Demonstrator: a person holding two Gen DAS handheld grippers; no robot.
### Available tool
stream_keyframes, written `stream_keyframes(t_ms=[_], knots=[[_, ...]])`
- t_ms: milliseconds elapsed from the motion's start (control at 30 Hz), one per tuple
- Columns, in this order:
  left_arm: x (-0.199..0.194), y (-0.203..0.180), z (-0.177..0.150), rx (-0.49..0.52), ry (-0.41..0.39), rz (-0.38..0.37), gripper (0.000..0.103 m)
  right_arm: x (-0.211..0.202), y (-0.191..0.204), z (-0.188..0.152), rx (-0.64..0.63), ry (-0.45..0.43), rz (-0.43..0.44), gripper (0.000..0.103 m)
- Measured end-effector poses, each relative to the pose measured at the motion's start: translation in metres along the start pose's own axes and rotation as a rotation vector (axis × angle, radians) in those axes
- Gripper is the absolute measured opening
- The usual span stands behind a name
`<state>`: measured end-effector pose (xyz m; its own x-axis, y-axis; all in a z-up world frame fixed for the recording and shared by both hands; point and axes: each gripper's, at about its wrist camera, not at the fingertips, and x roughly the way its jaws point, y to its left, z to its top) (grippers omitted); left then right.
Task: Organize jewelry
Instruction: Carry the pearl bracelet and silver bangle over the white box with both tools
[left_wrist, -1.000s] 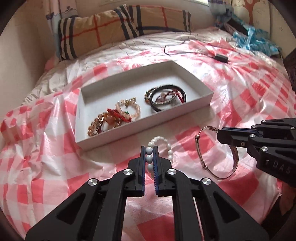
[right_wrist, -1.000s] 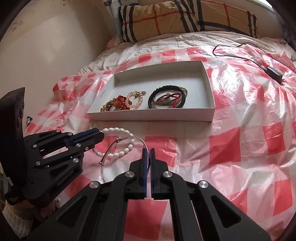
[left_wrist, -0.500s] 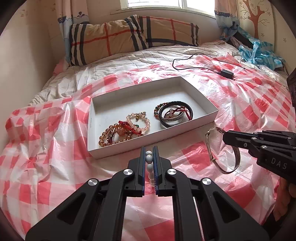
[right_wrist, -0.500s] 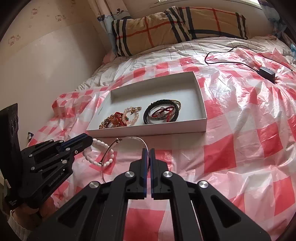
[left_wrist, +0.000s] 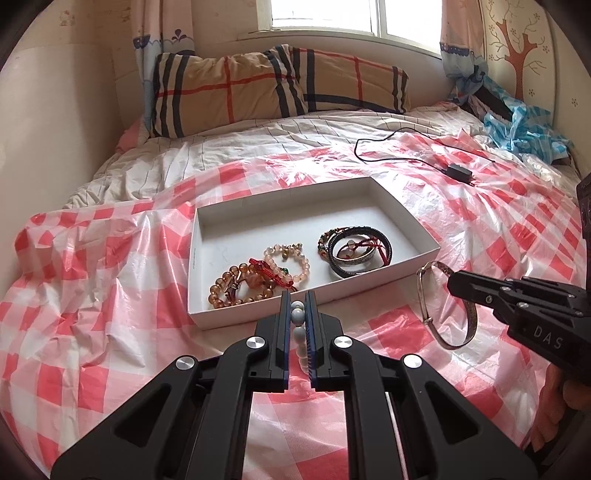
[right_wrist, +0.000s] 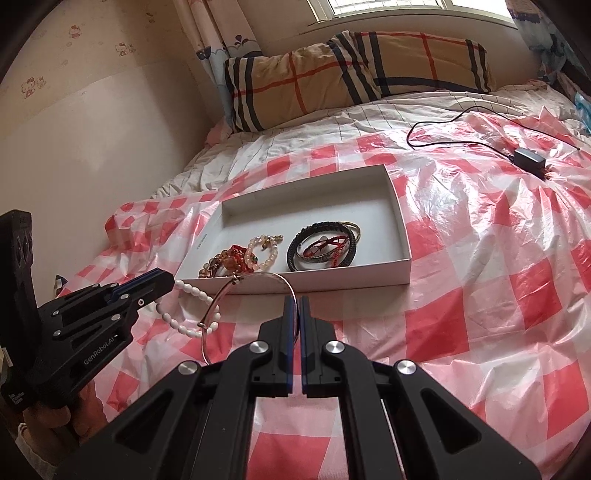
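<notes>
A shallow white box (left_wrist: 413, 236) (right_wrist: 400, 221) lies on the red-checked plastic sheet. Inside it are amber and pink bead bracelets (left_wrist: 255, 277) (right_wrist: 240, 258) and a stack of dark and red bangles (left_wrist: 354, 249) (right_wrist: 323, 245). My left gripper (left_wrist: 297, 306) (right_wrist: 168, 278) is shut on a white bead bracelet (left_wrist: 298, 332) (right_wrist: 184, 314), held above the sheet just short of the box's near wall. My right gripper (right_wrist: 295, 301) (left_wrist: 452, 282) is shut on a thin silver bangle (right_wrist: 243, 295) (left_wrist: 443, 310), which hangs to the box's near right.
A plaid pillow (left_wrist: 273, 85) lies at the head of the bed under a window. A black cable with a charger (left_wrist: 458, 171) (right_wrist: 530, 160) rests on the sheet beyond the box. Blue crumpled fabric (left_wrist: 524, 129) is at the far right. A wall runs along the left.
Both grippers have lifted their bracelets off the sheet and tipped upward; the box now sits lower and closer in both views. Both grips are unchanged.
</notes>
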<state>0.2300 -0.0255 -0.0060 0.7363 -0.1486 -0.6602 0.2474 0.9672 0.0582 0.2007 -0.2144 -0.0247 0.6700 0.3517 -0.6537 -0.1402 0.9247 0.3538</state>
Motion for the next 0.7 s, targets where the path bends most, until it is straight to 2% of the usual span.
stream_keyframes(t_ms=[333, 700], knots=[[-0.003, 0.007, 0.009, -0.037, -0.041, -0.006, 0.007, 0.005, 0.007, 0.006, -0.047, -0.031, 0.0, 0.003], [0.002, 0.021, 0.022, -0.103, -0.064, -0.009, 0.007, 0.016, 0.016, 0.031, -0.076, -0.074, 0.013, 0.004]])
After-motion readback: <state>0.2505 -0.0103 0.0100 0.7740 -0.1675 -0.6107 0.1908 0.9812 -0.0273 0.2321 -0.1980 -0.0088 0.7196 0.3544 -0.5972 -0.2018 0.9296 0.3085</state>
